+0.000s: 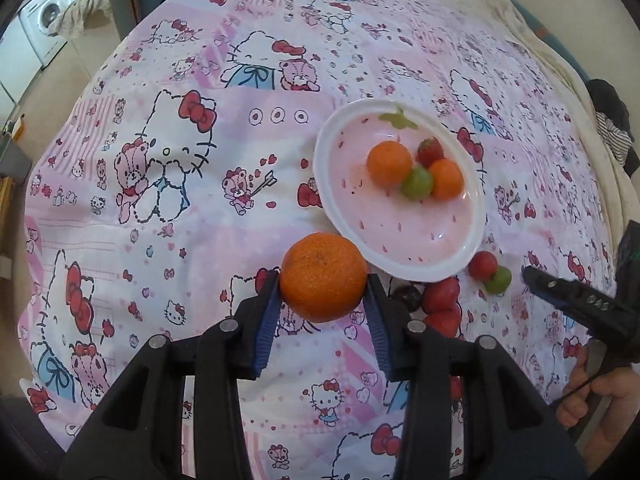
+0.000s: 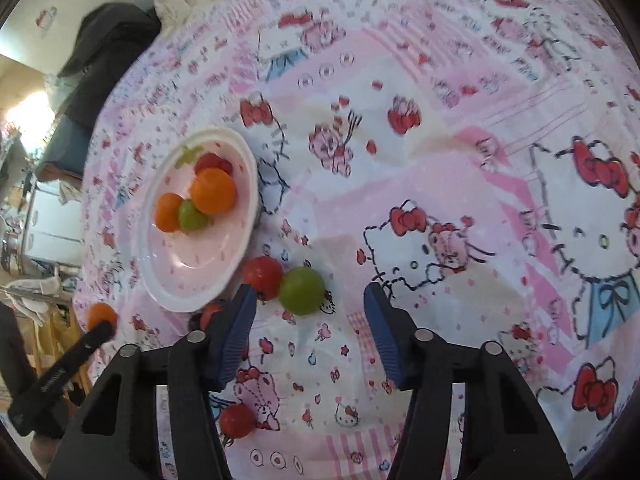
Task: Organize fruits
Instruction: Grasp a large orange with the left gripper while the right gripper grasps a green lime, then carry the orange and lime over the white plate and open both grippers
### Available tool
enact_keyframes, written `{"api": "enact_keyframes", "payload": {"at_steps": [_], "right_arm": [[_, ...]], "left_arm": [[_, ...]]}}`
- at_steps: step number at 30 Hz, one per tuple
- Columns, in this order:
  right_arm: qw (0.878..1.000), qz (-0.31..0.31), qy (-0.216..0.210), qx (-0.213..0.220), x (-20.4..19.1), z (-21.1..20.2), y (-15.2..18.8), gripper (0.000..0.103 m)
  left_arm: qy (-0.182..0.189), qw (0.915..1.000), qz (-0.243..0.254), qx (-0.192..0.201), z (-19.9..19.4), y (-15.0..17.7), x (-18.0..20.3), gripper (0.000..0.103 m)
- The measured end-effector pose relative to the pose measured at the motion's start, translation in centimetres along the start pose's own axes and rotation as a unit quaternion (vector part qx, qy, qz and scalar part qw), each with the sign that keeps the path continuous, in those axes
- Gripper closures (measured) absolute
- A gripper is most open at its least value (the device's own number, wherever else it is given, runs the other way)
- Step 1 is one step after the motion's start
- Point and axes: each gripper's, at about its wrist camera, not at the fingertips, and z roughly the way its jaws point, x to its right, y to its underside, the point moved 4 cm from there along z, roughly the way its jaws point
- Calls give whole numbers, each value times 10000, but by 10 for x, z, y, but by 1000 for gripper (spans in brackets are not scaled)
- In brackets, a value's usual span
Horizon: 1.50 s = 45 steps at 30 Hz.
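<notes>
Orange (image 1: 323, 277): we find it pinched between left gripper (image 1: 322, 296) jaws, beside plate (image 1: 400, 256).
Right gripper (image 2: 310, 304): jaws spread, nothing held; green fruit (image 2: 301, 290) just ahead.

A lived-in home. A pink cartoon-cat cloth (image 1: 168, 184) covers the table, with a pink plate (image 1: 344, 208) of fruit on it. Far left, a white washing machine (image 1: 46, 20) stands on a tiled floor beside a heap of laundry (image 1: 82, 12). Dark clothing (image 2: 108, 52) is piled at the table's far edge.
</notes>
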Motion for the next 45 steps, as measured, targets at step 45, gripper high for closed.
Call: {"api": "enact_keyframes", "payload": {"at_steps": [45], "right_arm": [[9797,-535,-1645,1013,-60,-56,-36,76]], "left_arm": [[-107,9922,605,1088,-44,-65,4,66]]}}
